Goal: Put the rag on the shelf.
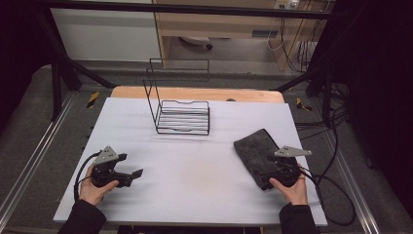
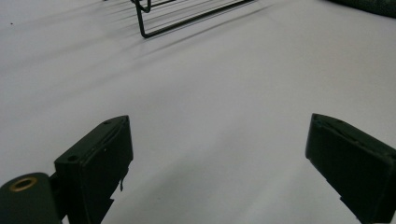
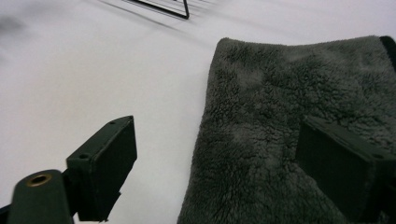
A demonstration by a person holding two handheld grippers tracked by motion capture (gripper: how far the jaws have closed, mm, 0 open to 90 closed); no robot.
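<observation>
Work is judged barely begun: right gripper (image 3: 215, 163) is held open astride folded grey towel (image 3: 289, 121)'s edge; left gripper (image 2: 219, 163) open, empty; wire rack (image 1: 181, 108) ahead, unloaded.

Matt white sheet (image 1: 195, 165) over table, smooth, paper-like; bare wood edge (image 1: 195, 92) at far side, light, satin. Thin black wire rack (image 1: 182, 117), metal, slightly glossy. Dark grey towel (image 3: 289, 140), cloth, fluffy looped pile, rough, matt. Left gripper (image 2: 219, 168) and right gripper (image 3: 217, 170): black plastic jaws, matt, smooth faces, brass-coloured insert near base. Grey three-cornered plate (image 1: 106, 156), dull metal look. Black cables (image 1: 336, 195), rubbery, faint sheen. Grey carpet-like floor (image 1: 29, 126), matt.
</observation>
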